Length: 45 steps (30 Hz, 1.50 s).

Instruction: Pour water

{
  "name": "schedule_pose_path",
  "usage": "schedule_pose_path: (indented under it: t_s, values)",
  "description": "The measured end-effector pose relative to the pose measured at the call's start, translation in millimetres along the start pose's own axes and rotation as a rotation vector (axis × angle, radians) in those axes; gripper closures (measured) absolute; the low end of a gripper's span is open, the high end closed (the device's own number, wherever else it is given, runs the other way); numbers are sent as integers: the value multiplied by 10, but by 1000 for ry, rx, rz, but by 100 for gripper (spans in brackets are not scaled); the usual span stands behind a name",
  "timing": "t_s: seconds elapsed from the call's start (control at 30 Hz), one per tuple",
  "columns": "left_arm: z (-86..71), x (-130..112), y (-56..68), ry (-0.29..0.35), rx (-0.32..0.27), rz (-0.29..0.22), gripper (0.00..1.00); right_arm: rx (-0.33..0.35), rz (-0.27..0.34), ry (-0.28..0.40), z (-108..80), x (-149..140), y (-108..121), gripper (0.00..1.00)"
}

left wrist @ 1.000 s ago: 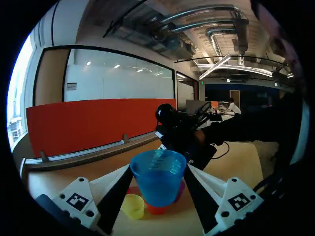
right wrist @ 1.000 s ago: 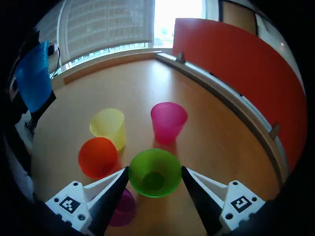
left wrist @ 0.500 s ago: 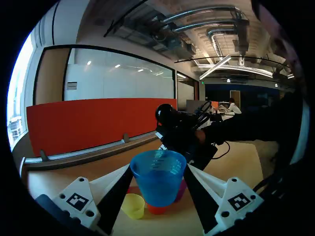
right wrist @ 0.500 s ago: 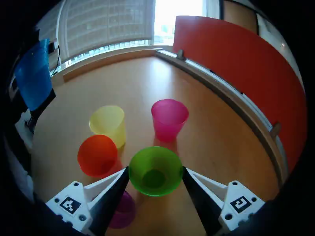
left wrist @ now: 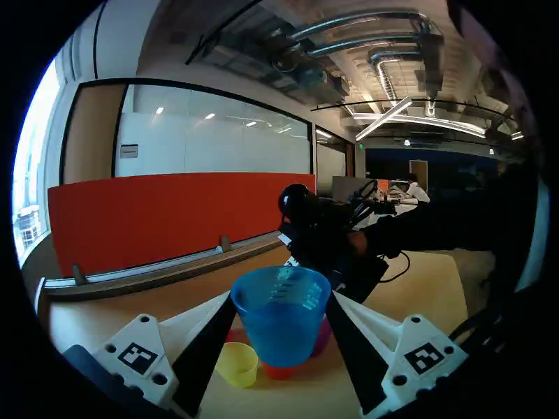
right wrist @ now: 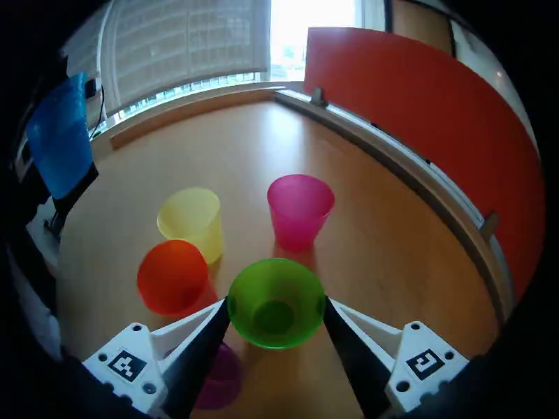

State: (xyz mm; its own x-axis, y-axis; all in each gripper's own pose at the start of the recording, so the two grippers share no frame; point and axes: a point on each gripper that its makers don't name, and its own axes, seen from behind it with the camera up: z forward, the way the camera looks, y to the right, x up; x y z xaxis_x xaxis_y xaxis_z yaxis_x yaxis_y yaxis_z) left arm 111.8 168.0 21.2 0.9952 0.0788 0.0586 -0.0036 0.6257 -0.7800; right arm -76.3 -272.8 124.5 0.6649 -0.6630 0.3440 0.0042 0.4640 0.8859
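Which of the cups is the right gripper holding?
The green cup, clamped in the right gripper. The blue cup is in the left gripper; the yellow, orange, pink and purple ones stand on the table.

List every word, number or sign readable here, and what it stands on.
None is readable.
Translucent blue plastic cup in left tongs: raised scale marks, too faint.
Green plastic cup in right tongs: blank.
Small wall sign: too blurred.
Square markers on both tongs: patterns, no letters.
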Motion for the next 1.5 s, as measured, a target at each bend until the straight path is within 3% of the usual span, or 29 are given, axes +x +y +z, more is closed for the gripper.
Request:
schedule_pose_path:
  t_s: [0.4, 0.97, 1.5]
  values:
    - [-18, 60, 1, 2, 4, 8, 13, -17, 16, 97, -168, 234, 32, 6]
    - [-73, 181, 50, 8, 20, 24, 13, -68, 27, 327, -839, 804, 59, 6]
    - [-79, 182, 50, 5, 34, 24, 13, -90, -23, 468, -1212, 1068, -67, 6]
